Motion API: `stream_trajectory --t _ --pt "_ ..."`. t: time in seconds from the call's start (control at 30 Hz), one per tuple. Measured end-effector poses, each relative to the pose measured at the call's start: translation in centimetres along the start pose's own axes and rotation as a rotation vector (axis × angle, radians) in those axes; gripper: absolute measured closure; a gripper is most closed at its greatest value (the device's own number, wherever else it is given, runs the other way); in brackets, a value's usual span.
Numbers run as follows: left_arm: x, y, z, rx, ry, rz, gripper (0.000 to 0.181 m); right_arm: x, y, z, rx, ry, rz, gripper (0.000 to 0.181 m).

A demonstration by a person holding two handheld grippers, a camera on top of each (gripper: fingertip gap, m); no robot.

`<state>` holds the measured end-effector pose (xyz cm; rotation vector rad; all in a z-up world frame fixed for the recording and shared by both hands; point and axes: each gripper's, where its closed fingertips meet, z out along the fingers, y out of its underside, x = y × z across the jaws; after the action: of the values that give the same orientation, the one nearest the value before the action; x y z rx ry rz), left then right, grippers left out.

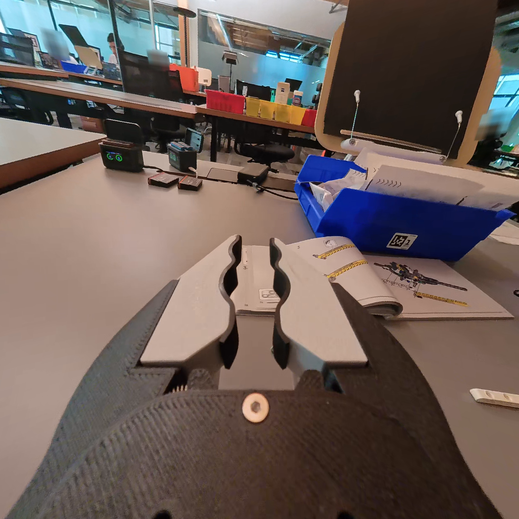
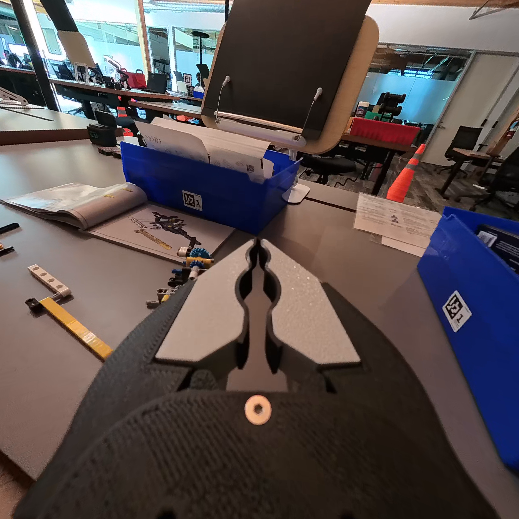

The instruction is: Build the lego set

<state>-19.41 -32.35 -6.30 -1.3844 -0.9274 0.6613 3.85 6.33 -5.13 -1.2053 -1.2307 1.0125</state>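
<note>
Both tongs hang empty over the desk [image 2: 323,238]: the left tongs [image 1: 255,241] stand slightly parted above the open instruction booklet [image 1: 438,297], the right tongs [image 2: 257,243] nearly closed. The half-built lego assembly [image 2: 191,264] lies beside the booklet, light, rigid, probably easy to pop apart; the yellow beam [image 2: 75,328] looks the safest grip

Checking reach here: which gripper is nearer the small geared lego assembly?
Right. The right gripper sits just right of the geared lego assembly, which lies beside its left finger; the left gripper view doesn't show the assembly.
</note>
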Motion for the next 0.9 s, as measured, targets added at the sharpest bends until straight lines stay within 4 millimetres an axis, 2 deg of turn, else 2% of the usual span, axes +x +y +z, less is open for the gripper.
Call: stream_trajectory --t 0.03,0.17,0.23,0.3,0.37,0.5,0.63,0.9 --pt "0.1 0.1 0.0 -0.002 0.006 -0.006 0.164 0.0 0.1 0.1 -0.002 -0.001 0.003 0.181" --pt "1.0 0.3 -0.1 -0.007 0.047 -0.026 0.165 0.1 0.2 0.2 -0.010 -0.007 0.015 0.181" --pt "1.3 0.3 -0.1 -0.012 0.063 -0.013 0.165 0.5 0.1 0.0 -0.016 0.001 -0.050 0.181" --pt "1.3 0.3 -0.3 -0.005 0.067 -0.026 0.166 3.2 -0.5 -0.8 0.000 0.117 -0.193 0.181" --pt "1.5 0.2 -0.2 0.003 0.085 -0.065 0.168 5.2 -1.3 -1.7 0.065 0.176 -0.234 0.181" --pt "2.4 0.6 0.9 -0.020 0.145 -0.157 0.168 4.9 0.3 -0.9 0.037 0.081 -0.097 0.181" --pt "2.8 0.9 1.1 -0.037 0.169 -0.185 0.168 6.0 2.2 -0.5 -0.028 0.118 -0.113 0.181" --pt "3.1 0.4 1.1 -0.006 0.171 -0.130 0.171 8.9 2.7 -0.1 -0.039 0.130 0.127 0.181"
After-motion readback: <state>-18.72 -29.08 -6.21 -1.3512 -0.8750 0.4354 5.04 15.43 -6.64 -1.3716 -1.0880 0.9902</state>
